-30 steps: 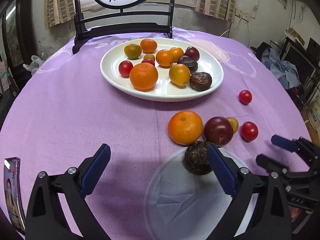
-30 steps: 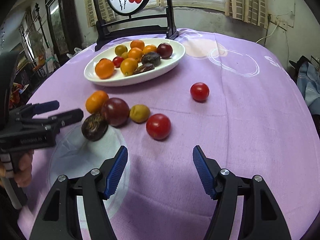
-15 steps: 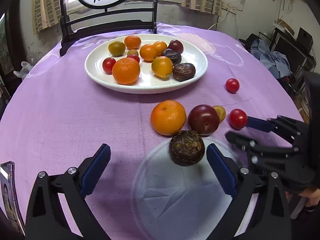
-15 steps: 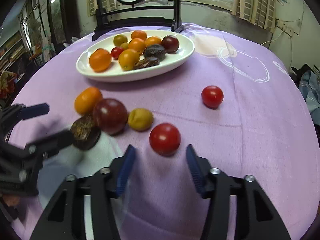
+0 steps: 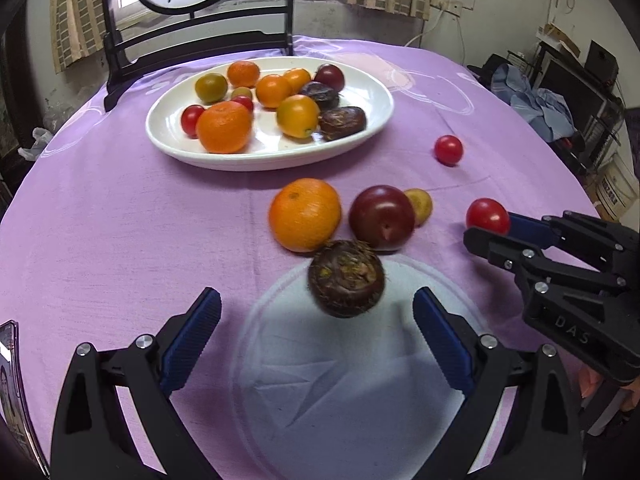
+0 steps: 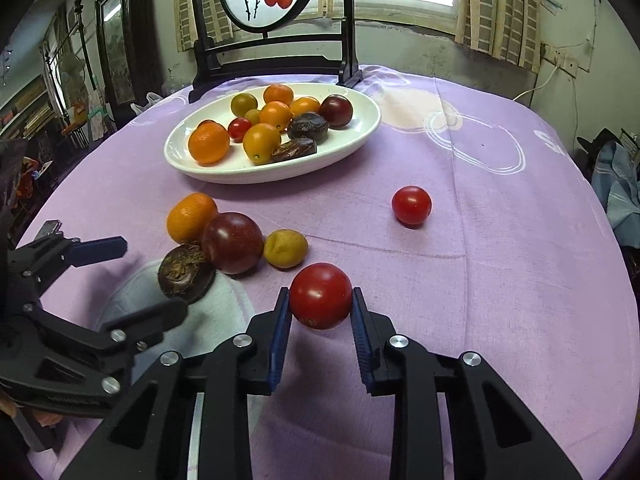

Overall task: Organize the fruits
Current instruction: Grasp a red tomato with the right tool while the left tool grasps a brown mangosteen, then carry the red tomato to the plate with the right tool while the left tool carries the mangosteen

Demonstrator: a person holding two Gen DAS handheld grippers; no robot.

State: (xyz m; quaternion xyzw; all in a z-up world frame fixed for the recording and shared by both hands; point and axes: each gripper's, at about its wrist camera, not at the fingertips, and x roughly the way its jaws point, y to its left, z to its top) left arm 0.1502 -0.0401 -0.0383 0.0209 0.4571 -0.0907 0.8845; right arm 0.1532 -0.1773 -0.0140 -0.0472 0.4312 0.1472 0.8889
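My right gripper is shut on a red tomato on the purple cloth; it also shows in the left wrist view. My left gripper is open, with a dark brown rough fruit just ahead between its jaws, untouched. Behind that fruit lie an orange, a dark red plum and a small yellow fruit. Another red tomato lies alone further right. A white oval plate at the back holds several fruits.
A dark wooden screen stand stands behind the plate. A pale round patch marks the cloth under my left gripper. A phone lies at the table's left edge. Clothes and boxes are off the table to the right.
My right gripper moved forward and closed on the nearest red tomato. My left gripper moved closer to the dark brown fruit and stayed open.
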